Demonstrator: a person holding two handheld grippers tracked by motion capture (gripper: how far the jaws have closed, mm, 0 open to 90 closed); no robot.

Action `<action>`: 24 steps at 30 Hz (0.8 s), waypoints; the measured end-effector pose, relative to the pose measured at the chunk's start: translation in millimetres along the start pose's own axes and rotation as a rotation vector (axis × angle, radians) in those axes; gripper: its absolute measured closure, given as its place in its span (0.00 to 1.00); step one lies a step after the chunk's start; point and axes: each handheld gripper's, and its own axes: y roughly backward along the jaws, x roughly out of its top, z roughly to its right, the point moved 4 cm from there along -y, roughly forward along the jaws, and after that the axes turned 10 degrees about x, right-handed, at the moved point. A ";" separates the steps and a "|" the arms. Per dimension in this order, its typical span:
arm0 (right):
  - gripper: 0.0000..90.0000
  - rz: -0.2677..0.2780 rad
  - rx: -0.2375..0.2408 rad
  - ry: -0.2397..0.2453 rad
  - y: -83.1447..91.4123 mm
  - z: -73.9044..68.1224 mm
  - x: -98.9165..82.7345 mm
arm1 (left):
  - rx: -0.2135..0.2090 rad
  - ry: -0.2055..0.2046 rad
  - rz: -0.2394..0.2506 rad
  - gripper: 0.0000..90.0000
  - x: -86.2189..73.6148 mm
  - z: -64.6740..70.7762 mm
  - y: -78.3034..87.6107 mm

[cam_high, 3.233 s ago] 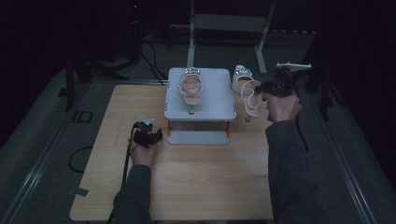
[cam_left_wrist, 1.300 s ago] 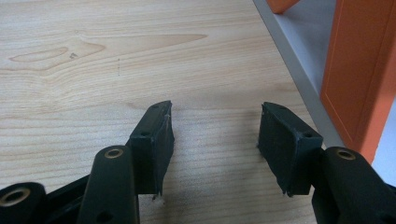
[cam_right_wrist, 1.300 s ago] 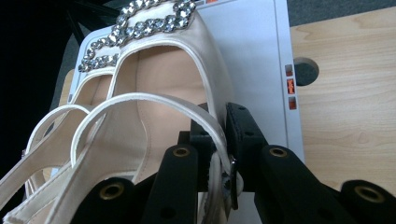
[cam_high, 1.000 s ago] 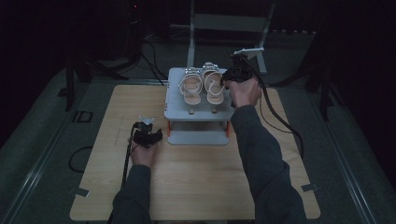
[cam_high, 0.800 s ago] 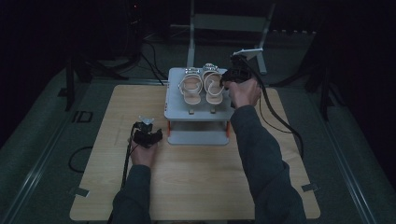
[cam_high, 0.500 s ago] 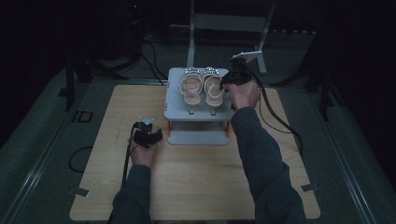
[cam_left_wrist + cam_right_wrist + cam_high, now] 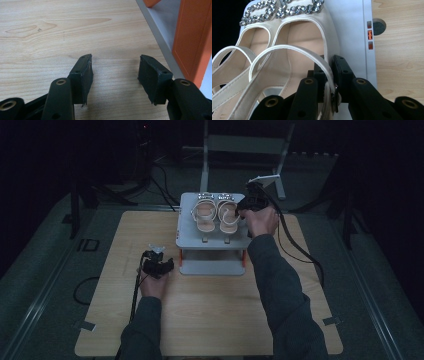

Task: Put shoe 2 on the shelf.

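Observation:
Two cream sandals with rhinestone trim stand side by side on the top shelf of a grey rack (image 7: 212,242). My right gripper (image 7: 329,72) is shut on the back strap (image 7: 294,48) of the right sandal (image 7: 228,217), beside the left sandal (image 7: 204,216). In the high view the right gripper (image 7: 241,211) sits at the rack's far right corner. My left gripper (image 7: 169,265) rests low on the wooden table just left of the rack. The left gripper (image 7: 115,75) stands open with bare wood between its jaws.
An orange side support (image 7: 192,42) of the rack stands close on the right of the left gripper. The rack's lower shelf (image 7: 212,266) faces the person. A metal stand (image 7: 245,145) and cables lie on the floor beyond the wooden table (image 7: 210,320).
The right hand has brought the second sandal from the right of the rack onto its top shelf beside the first. Over the last second it barely moved. The left gripper stayed put.

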 end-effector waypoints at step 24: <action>0.77 -0.019 0.095 0.005 3.5 4.9 5.2 | 0.000 0.001 0.000 0.50 0.0 0.1 0.0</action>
